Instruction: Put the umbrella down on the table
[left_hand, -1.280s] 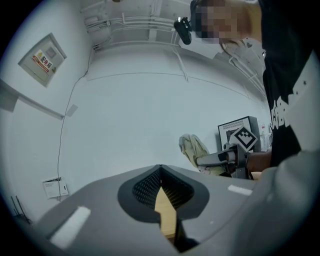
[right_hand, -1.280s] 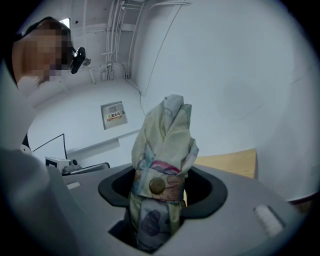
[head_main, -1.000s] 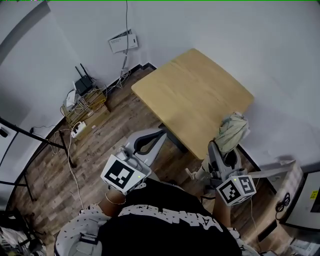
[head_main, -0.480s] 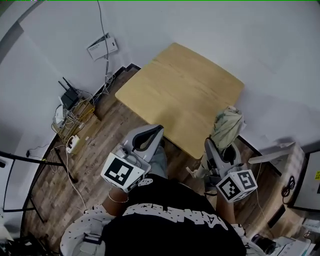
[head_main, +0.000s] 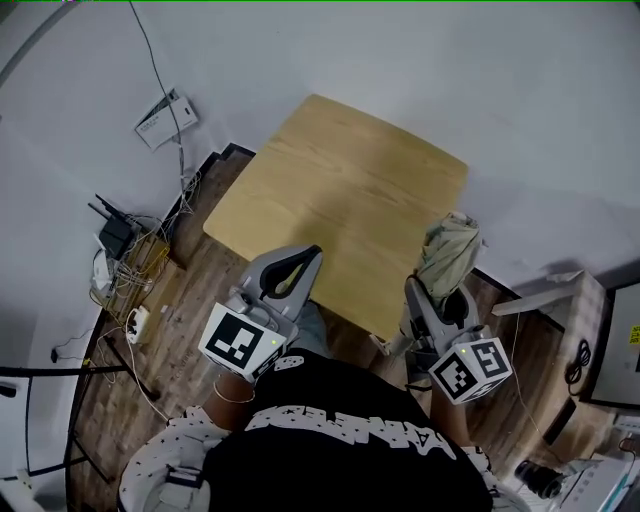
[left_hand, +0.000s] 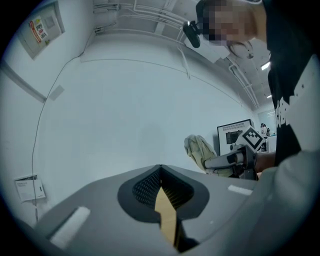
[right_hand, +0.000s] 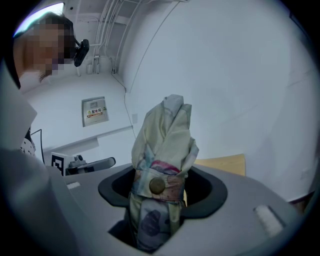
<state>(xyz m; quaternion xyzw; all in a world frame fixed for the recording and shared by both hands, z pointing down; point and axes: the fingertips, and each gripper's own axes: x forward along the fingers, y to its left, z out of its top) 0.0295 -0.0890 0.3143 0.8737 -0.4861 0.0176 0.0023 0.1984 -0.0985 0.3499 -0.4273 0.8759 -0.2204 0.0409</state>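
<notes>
The folded umbrella (head_main: 447, 258), pale cream-green with a strap and a brass snap, stands upright in my right gripper (head_main: 434, 303), which is shut on its lower part. It rises off the right end of the table's near edge. In the right gripper view the umbrella (right_hand: 165, 145) fills the space between the jaws of the right gripper (right_hand: 160, 176). The light wooden table (head_main: 340, 190) is bare. My left gripper (head_main: 312, 254) is shut on nothing, its tips at the table's near edge. In the left gripper view the left gripper (left_hand: 160, 168) shows closed tips, with the umbrella (left_hand: 199, 150) to the right.
A router and a tangle of cables (head_main: 125, 250) lie on the wooden floor at the left, with a power strip (head_main: 135, 322) nearby. A white box (head_main: 165, 118) hangs on the wall. A white ledge (head_main: 545, 290) and a monitor (left_hand: 233, 136) are at the right.
Both grippers have moved toward the table, which now lies nearer in the head view. The left gripper's tips have reached the table's near edge. The umbrella stays held upright.
</notes>
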